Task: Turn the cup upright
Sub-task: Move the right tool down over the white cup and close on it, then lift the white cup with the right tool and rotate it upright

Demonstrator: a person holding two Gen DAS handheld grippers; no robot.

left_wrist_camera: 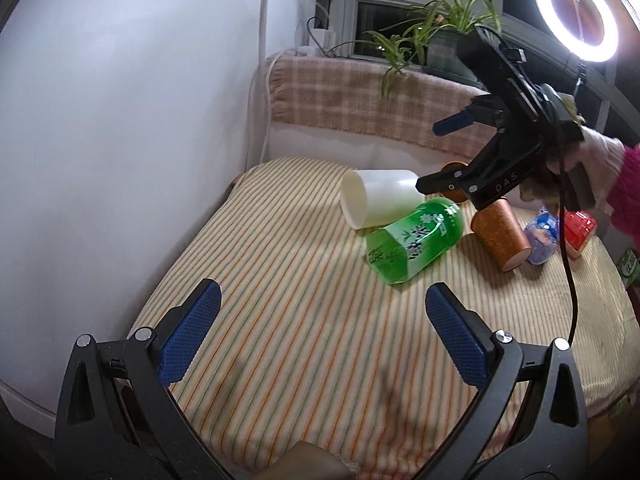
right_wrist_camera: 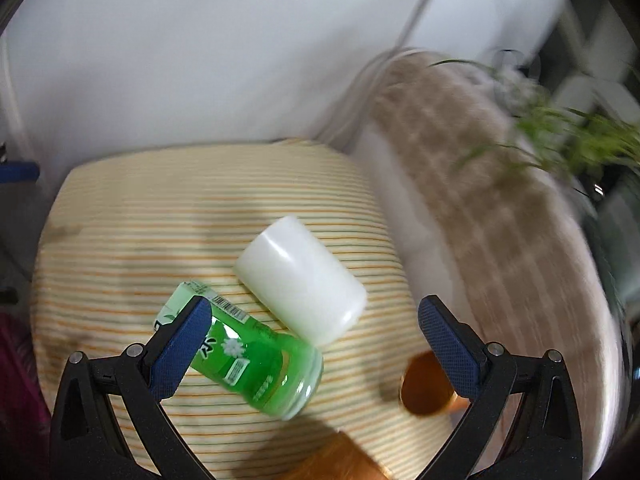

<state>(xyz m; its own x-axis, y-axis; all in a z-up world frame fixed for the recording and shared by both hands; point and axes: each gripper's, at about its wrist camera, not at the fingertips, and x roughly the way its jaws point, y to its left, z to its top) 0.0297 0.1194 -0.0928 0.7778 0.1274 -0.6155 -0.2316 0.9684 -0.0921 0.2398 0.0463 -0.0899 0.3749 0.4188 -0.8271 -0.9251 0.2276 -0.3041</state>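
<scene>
A white cup [left_wrist_camera: 376, 197] lies on its side on the striped cloth, mouth toward the left; it also shows in the right wrist view [right_wrist_camera: 301, 279]. A green cup with printed label [left_wrist_camera: 416, 239] lies on its side against it, also in the right wrist view [right_wrist_camera: 256, 354]. An orange-brown cup [left_wrist_camera: 500, 236] lies tipped to the right. My left gripper [left_wrist_camera: 322, 328] is open and empty, well short of the cups. My right gripper [right_wrist_camera: 314, 340] is open and empty, hovering above the white and green cups; it shows from outside in the left wrist view [left_wrist_camera: 444, 152].
The table [left_wrist_camera: 280, 320] carries a striped cloth. A second orange cup [right_wrist_camera: 424, 384] stands by the right finger. A blue-white packet [left_wrist_camera: 542, 236] and a red item [left_wrist_camera: 578, 228] lie at the right. A plaid-covered bench [left_wrist_camera: 360, 96], plant [left_wrist_camera: 444, 32] and ring light [left_wrist_camera: 576, 16] stand behind.
</scene>
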